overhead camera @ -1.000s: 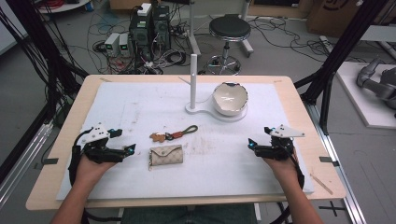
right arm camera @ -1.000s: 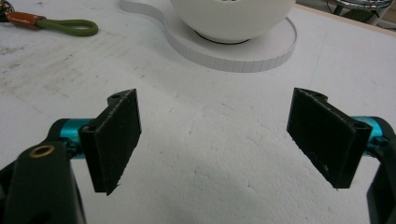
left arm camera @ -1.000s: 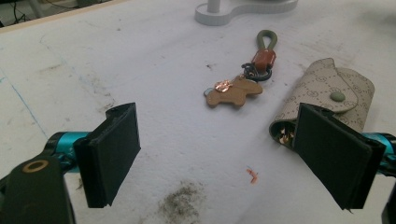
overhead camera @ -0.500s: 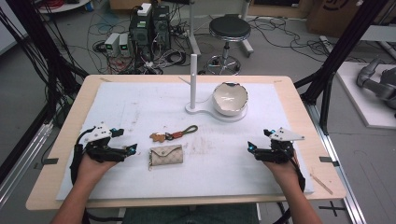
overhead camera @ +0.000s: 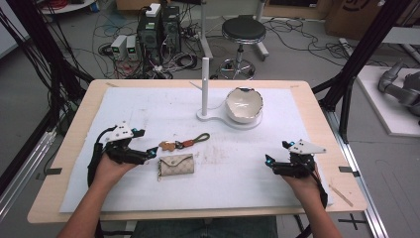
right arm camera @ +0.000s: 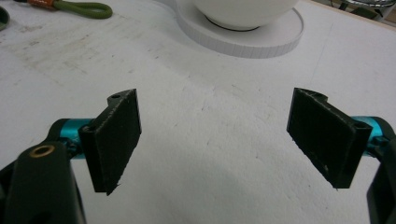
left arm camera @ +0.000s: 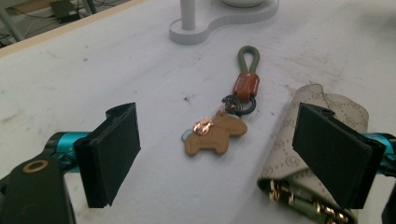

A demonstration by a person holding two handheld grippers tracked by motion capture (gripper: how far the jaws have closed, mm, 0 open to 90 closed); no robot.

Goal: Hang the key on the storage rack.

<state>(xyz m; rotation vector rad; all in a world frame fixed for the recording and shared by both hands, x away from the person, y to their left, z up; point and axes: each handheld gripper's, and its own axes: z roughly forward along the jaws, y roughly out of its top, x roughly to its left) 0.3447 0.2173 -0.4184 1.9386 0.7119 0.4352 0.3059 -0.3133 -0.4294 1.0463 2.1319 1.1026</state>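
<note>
High view showed your left gripper (overhead camera: 143, 156), jaws apart, had crept toward the dog-charm keychain (overhead camera: 184, 143) at its two o'clock beside the monogrammed key pouch (overhead camera: 176, 164), suggesting a pickup, while your right gripper (overhead camera: 270, 162) waited, jaws spread.

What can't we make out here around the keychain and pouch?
- Pouch, left gripper view: near end hidden behind a finger, and cut by the bottom edge.
- Keychain, right gripper view: charm end cut by the top edge.
- Bowl, high view: contents too small to tell.
</note>
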